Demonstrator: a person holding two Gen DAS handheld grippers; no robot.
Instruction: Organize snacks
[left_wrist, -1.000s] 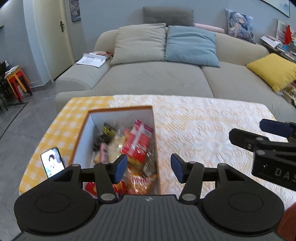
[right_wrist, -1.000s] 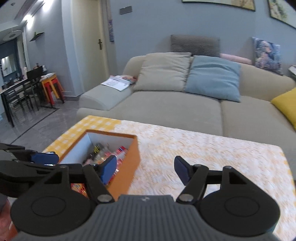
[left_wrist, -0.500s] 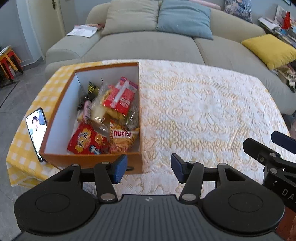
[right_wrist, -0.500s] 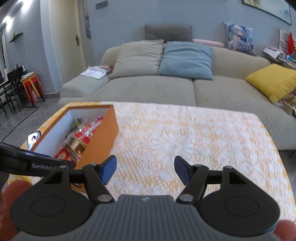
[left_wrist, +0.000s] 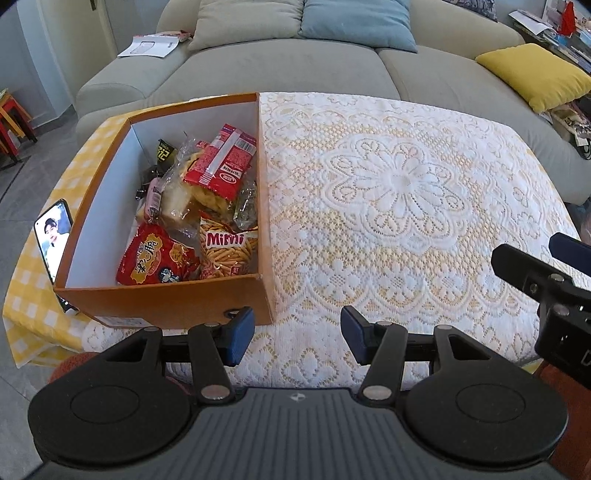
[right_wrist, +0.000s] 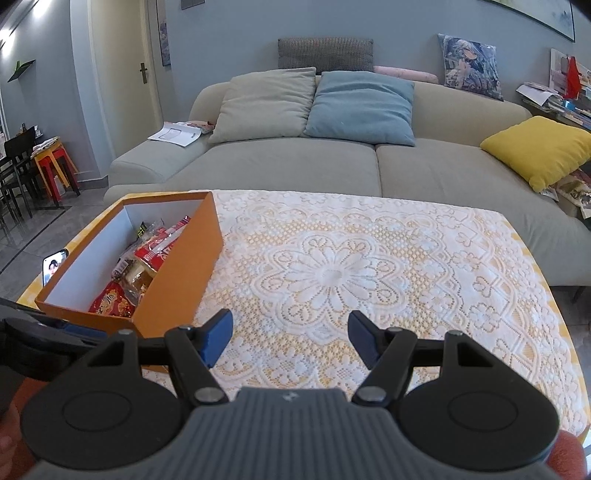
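Note:
An orange box (left_wrist: 173, 297) with white inner walls stands at the table's left; it also shows in the right wrist view (right_wrist: 177, 280). It holds several snack packs: a red pack (left_wrist: 221, 162), a Mimi stick pack (left_wrist: 227, 251), a red crisp bag (left_wrist: 155, 260) and clear wrapped pieces. My left gripper (left_wrist: 297, 339) is open and empty, held above the table's near edge just right of the box's near corner. My right gripper (right_wrist: 290, 338) is open and empty over the near edge, further right; it shows at the right of the left wrist view (left_wrist: 546, 280).
A white lace cloth (left_wrist: 399, 192) over yellow check covers the table. A phone (left_wrist: 53, 240) leans against the box's left wall. A grey sofa (right_wrist: 295, 162) with cushions stands behind the table. Red and yellow stools (right_wrist: 55, 166) and dark chairs stand far left.
Both grippers have pulled back and risen from over the box towards the table's near edge. The whole box and its snacks have come into view. Both stay open.

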